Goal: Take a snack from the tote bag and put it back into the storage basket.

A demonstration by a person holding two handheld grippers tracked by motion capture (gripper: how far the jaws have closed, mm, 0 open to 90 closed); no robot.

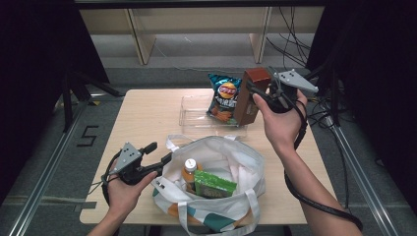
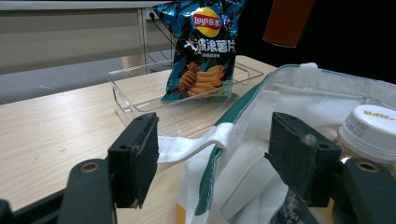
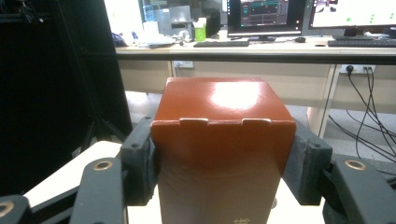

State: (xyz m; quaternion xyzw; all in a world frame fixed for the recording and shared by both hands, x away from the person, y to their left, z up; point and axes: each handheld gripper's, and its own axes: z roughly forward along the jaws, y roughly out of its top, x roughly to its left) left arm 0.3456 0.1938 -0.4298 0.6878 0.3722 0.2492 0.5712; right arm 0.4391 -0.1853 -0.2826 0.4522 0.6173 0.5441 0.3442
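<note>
My right gripper is shut on a tall brown carton and holds it upright in the air over the right end of a clear tray. In the right gripper view both jaws press the sides of the carton. A blue chips bag leans in the tray. A white tote bag stands open at the table's front, with an orange bottle and a green packet inside. My left gripper is open at the bag's left rim; the white strap lies between its jaws.
The wooden table has bare surface left of the tray and behind the bag. Beyond it are shelf legs and grey floor. Cables hang at the far right, and a black stand is at the left. The right gripper view looks onto a desk with monitors.
</note>
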